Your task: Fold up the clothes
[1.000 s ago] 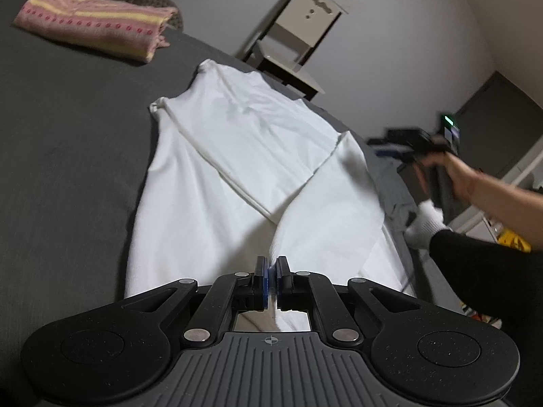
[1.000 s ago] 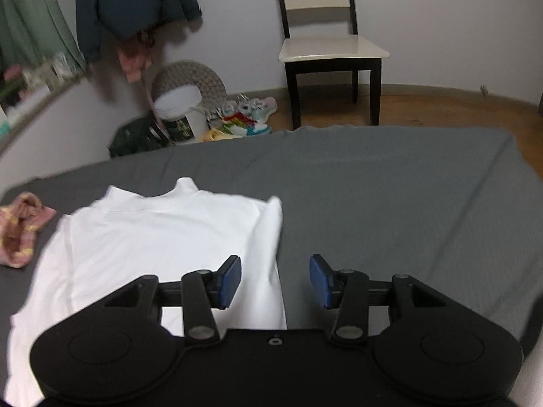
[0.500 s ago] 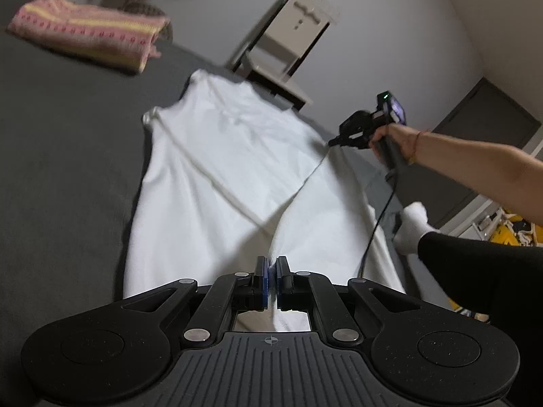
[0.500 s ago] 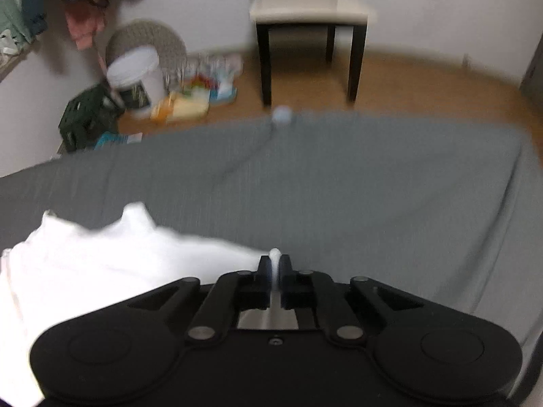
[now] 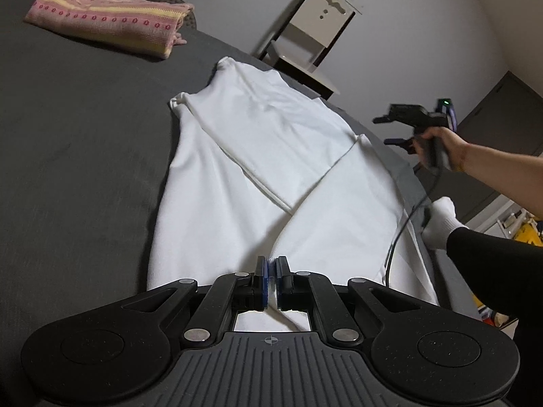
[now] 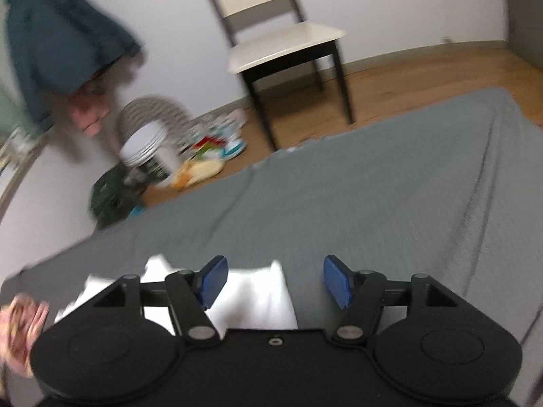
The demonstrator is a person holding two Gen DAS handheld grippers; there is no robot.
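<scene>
On grey bedspread [image 5: 85,156], white garment [image 5: 271,169] in left tool [image 5: 270,283], no legible writing.

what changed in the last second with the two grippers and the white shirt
The right gripper, open a second ago, shut on the far edge of the white shirt half a second ago, and has now let go and pulled away, jaws wide apart in the air. The left gripper stays shut on the shirt's near edge. The folded pink sweater has not moved on the grey bed.
</scene>
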